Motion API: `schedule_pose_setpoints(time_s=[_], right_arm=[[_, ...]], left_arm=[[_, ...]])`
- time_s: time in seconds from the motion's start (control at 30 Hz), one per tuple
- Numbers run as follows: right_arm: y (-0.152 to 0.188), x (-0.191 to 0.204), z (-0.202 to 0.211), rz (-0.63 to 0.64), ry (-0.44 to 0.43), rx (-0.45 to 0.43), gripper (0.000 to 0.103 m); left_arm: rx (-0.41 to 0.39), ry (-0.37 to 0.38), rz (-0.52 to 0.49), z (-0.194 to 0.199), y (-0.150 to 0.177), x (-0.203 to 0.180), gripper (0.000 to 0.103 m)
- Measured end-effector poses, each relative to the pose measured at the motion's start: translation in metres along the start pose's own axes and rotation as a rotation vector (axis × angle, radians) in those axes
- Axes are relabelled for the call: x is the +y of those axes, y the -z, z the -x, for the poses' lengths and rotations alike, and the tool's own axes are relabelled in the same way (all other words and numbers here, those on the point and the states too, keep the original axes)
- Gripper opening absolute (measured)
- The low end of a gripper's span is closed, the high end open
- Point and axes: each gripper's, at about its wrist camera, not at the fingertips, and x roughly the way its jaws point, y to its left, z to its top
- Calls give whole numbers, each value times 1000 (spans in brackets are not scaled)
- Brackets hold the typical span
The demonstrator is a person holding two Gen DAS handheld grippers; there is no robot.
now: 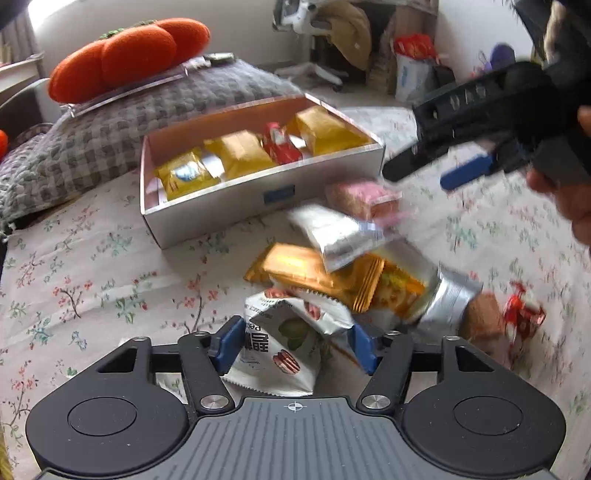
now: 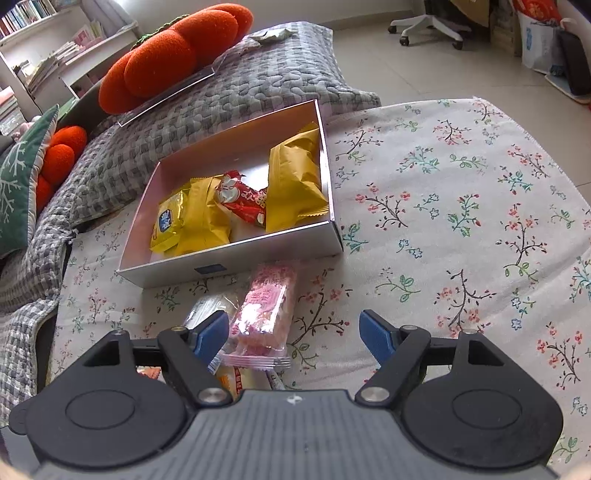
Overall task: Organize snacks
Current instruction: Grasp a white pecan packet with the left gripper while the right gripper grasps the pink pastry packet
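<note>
A white packet (image 1: 280, 347) with red and green prints sits between my left gripper's (image 1: 295, 336) blue pads, which press on its sides. Ahead lies a loose pile: an orange packet (image 1: 306, 269), a silver-white packet (image 1: 332, 232), a pink packet (image 1: 362, 195) and a red candy (image 1: 522, 317). The open white box (image 1: 221, 210) (image 2: 258, 251) holds yellow packets (image 2: 295, 177) and a red packet (image 2: 243, 199). My right gripper (image 2: 291, 321) (image 1: 421, 177) stands open over the pink packet (image 2: 266, 306), which lies near its left finger without being pinched.
The snacks lie on a floral sheet (image 2: 461, 206). Behind the box are a grey checked pillow (image 2: 229, 99) and orange pumpkin cushions (image 2: 173, 55). A green cushion (image 2: 18, 184) lies at the left. Beyond the bed's edge are an office chair (image 2: 428, 22) and bags (image 2: 535, 44) on the floor.
</note>
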Motion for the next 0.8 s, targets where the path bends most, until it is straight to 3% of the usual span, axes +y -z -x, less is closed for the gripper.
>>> schedule_pose_setpoints(time_s=[0.13, 0.33, 0.73, 0.8], right_arm=[[1, 2, -2, 10, 4, 0, 76], [-1, 6, -7, 30, 6, -7, 74], [2, 20, -24, 84, 0, -16, 69], [3, 26, -28, 118, 20, -21, 62]], left_arm=[[56, -63, 1, -14, 6, 4, 59], [5, -63, 63, -5, 0, 13, 44], [-22, -97, 135, 0, -2, 26, 43], [-29, -109, 148, 2, -3, 28, 43]])
